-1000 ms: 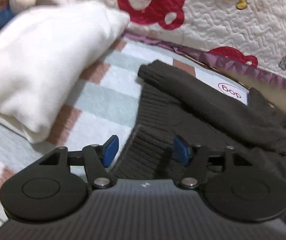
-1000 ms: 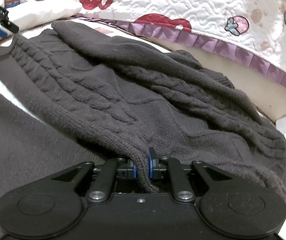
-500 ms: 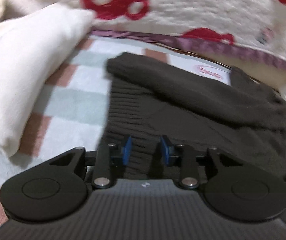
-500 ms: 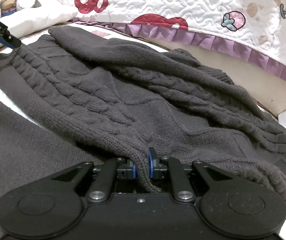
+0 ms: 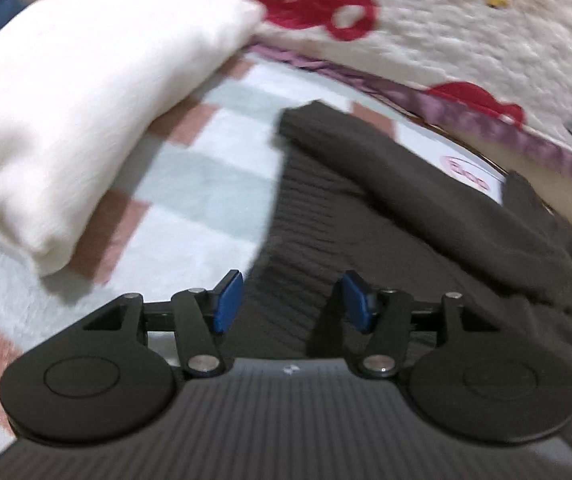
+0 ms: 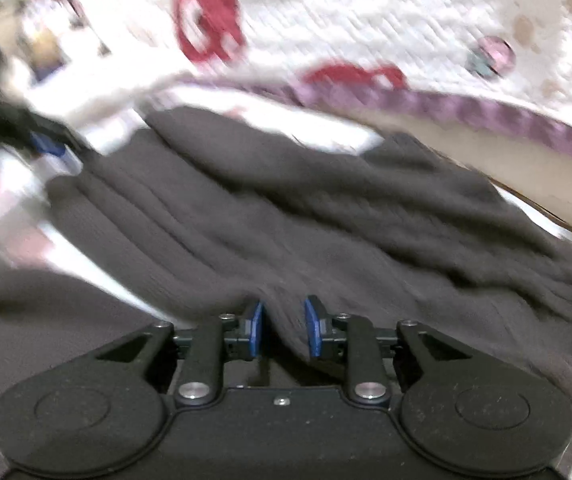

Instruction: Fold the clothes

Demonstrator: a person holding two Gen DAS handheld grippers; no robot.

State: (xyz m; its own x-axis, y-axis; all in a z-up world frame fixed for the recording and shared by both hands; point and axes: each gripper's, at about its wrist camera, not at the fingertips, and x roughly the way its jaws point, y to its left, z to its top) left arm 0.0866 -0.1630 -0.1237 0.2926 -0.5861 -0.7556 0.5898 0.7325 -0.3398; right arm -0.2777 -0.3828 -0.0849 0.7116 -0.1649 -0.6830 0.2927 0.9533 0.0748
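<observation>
A dark grey cable-knit sweater (image 6: 326, 216) lies spread on the bed, one sleeve folded across its body (image 5: 426, 200). My left gripper (image 5: 291, 300) is open, its blue pads either side of the ribbed hem (image 5: 298, 264). My right gripper (image 6: 283, 326) is open, with a fold of the sweater's edge lying loosely between its pads. The left gripper also shows in the right wrist view (image 6: 52, 148) at the sweater's far left corner. Both views are blurred by motion.
A white pillow (image 5: 78, 112) lies left of the sweater on a checked blanket (image 5: 190, 184). A quilt with red bears and a purple border (image 5: 446, 40) rises behind. More dark grey fabric (image 6: 46, 320) lies at the near left.
My left gripper closed toward the ribbed hem half a second ago and has now opened wide again. My right gripper has let go of the sweater's edge. Both cameras are moving.
</observation>
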